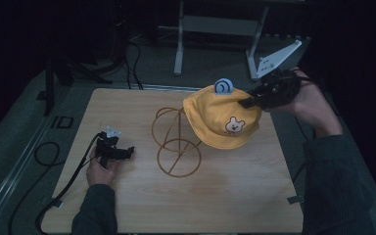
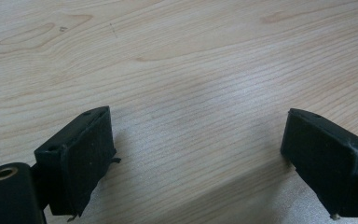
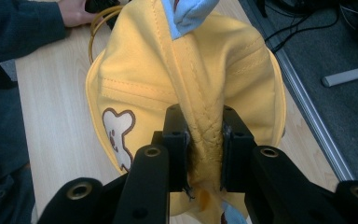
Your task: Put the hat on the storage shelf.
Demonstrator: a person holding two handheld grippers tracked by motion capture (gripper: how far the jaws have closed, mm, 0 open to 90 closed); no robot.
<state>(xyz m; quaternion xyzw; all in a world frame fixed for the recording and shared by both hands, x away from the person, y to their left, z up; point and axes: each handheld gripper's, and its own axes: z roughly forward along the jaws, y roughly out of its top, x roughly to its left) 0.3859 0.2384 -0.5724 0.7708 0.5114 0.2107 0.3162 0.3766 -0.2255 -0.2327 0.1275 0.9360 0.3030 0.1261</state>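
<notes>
Here the yellow cap is held above the surface, pinched by a fold of its fabric between the jaws of the right claw, so that it hangs open beside the wire stand, likely to be lowered over or lifted off the stand's upper loop. The left claw is kept low on the surface, near the stand's left side, jaws apart and empty, probably parked out of the way
</notes>
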